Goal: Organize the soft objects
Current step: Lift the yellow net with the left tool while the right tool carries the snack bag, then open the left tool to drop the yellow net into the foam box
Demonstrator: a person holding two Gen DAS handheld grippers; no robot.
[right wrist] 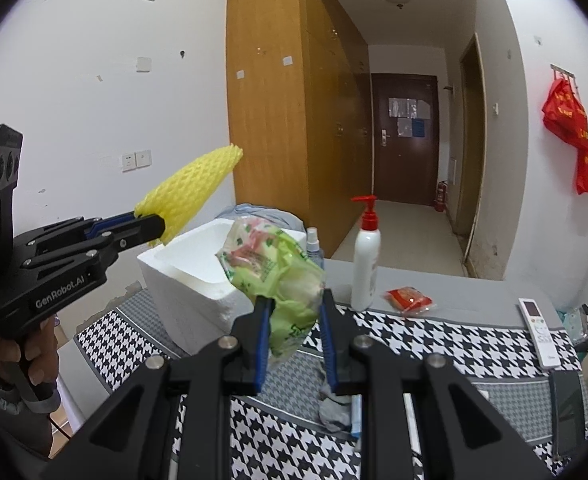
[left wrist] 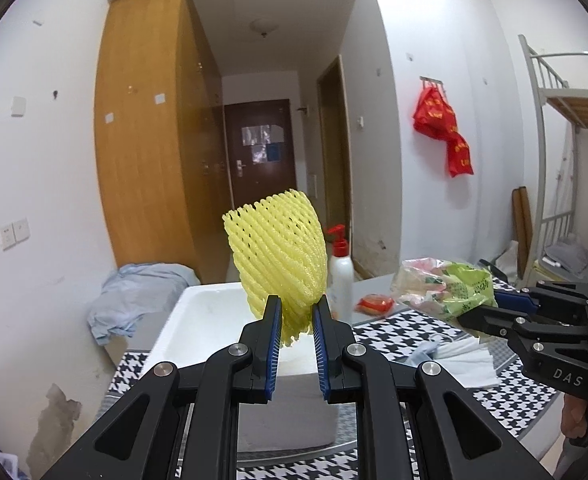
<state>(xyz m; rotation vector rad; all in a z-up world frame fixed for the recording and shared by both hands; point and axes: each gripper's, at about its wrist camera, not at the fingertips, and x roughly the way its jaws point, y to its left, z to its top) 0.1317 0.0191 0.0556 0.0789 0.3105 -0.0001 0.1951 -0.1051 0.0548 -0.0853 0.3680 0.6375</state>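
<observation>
Left wrist view looks down a room toward a tall orange-brown wooden wardrobe [left wrist: 150, 128] at ten o'clock and a dark brown door [left wrist: 260, 144] near twelve. Below lies the surface [left wrist: 414, 328], covered with a black-and-white houndstooth cloth, and on it an open white foam box [left wrist: 214, 308] sits just ahead of the left gripper [left wrist: 297, 320]. Its blue-padded jaws are closed on the lower end of a yellow foam fruit net sleeve [left wrist: 278, 256], which stands up in the air above the box's near rim. A white pump bottle with a red top [left wrist: 341, 276] stands at one o'clock of the sleeve, just beside the box, and a small red packet [left wrist: 376, 304] lies at its right. A red bag [left wrist: 444, 128] hangs on the wall at two o'clock.

From the right wrist view, the right gripper [right wrist: 294, 312] has its jaws pressed onto a crumpled light green plastic bag with pink print [right wrist: 282, 272], lifted clear of the cloth, in front of the foam box [right wrist: 186, 276]. At nine o'clock a person's hand [right wrist: 34, 348] grips the handle of the left gripper [right wrist: 158, 224], with the yellow sleeve [right wrist: 190, 192] tilted up toward one o'clock. A white remote control [right wrist: 538, 328] lies at three o'clock, and a crumpled grey cloth [right wrist: 334, 404] rests on the surface under the right jaw.
</observation>
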